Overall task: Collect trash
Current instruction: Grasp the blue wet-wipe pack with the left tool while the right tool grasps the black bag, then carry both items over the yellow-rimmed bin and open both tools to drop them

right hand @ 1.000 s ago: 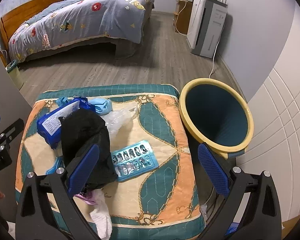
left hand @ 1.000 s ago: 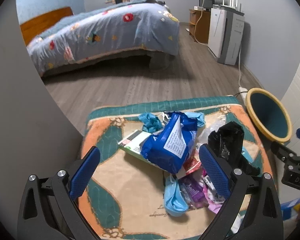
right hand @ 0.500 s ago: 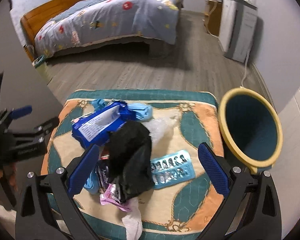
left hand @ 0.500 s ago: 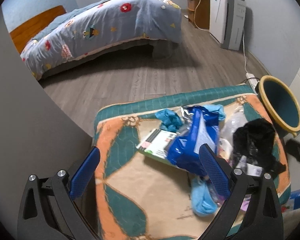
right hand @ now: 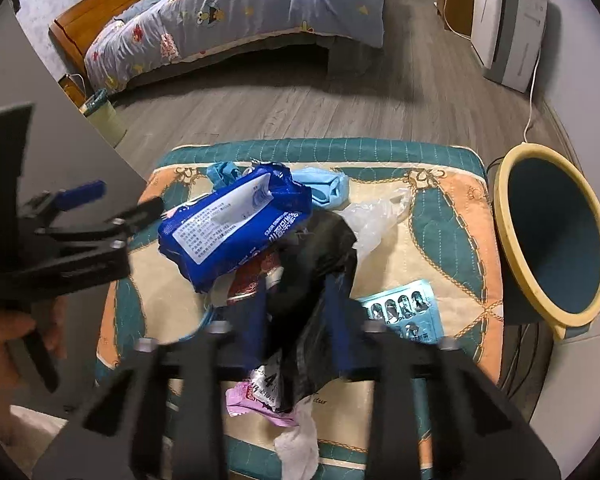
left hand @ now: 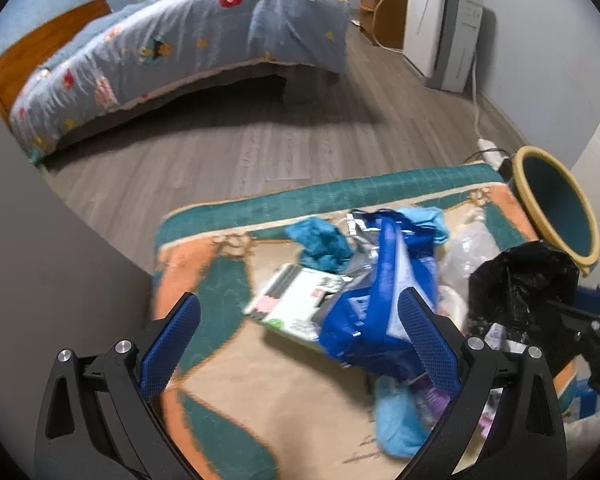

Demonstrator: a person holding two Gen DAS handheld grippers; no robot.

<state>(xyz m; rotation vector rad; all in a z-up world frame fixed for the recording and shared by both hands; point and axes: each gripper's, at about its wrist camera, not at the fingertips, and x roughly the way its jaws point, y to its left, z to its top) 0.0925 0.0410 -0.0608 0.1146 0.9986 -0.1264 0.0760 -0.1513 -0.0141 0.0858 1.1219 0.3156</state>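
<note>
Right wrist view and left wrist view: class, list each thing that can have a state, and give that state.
Right gripper: shut on the black plastic bag.
Left gripper: open, holding nothing.
Blue wet-wipe pack: lying crumpled on the pile.
Teal bin: open, nothing seen inside.
Blister pack: flat on the cushion.

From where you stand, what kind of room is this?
Most likely a bedroom in a home. A bed with a cartoon-print quilt and wooden headboard stands on wood-look flooring, a white appliance sits by the wall, and a yellow-rimmed bin waits beside a quilted mat piled with wrappers.
</note>
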